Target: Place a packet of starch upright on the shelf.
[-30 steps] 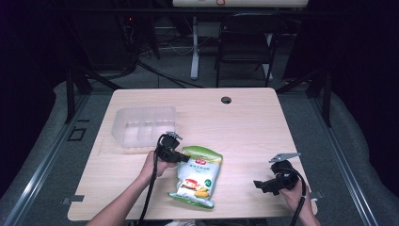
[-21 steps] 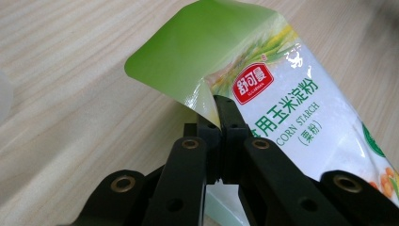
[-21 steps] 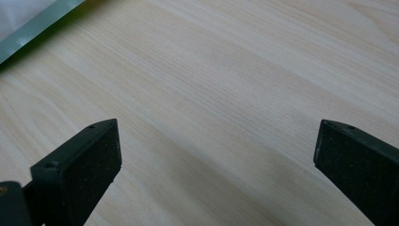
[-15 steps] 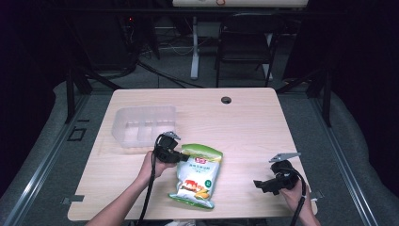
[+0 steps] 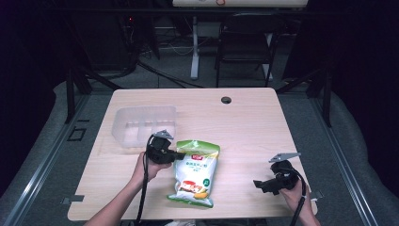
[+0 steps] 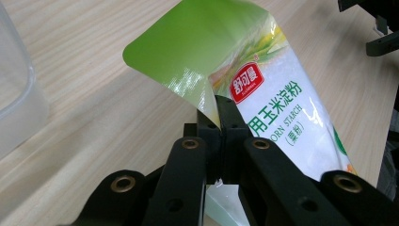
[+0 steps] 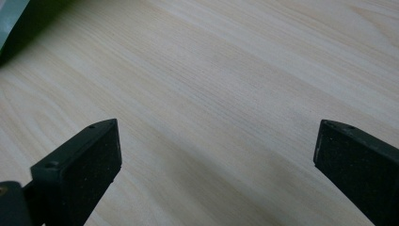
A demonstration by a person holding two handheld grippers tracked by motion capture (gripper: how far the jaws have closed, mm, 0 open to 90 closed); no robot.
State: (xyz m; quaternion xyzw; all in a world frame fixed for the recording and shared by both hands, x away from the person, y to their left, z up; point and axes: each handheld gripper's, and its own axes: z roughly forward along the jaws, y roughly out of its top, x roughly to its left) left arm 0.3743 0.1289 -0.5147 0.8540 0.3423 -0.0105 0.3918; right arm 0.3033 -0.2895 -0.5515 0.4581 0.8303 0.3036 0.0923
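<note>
The wooden table (image 5: 244, 122) carries a clear plastic bin (image 5: 141, 125) at its left and a green-and-white starch bag (image 5: 195, 176) lying flat near the front edge, just right of the bin. The left gripper (image 6: 220, 123) is clenched on the bag's upper left edge, lifting that corner. The right gripper (image 7: 214, 155) stands released, jaws wide apart over bare wood, well apart from the bag.

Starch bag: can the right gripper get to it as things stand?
Probably yes. The right gripper is open, holds nothing, and only bare table lies between it and the bag. The left gripper pinches the bag's top edge only.
</note>
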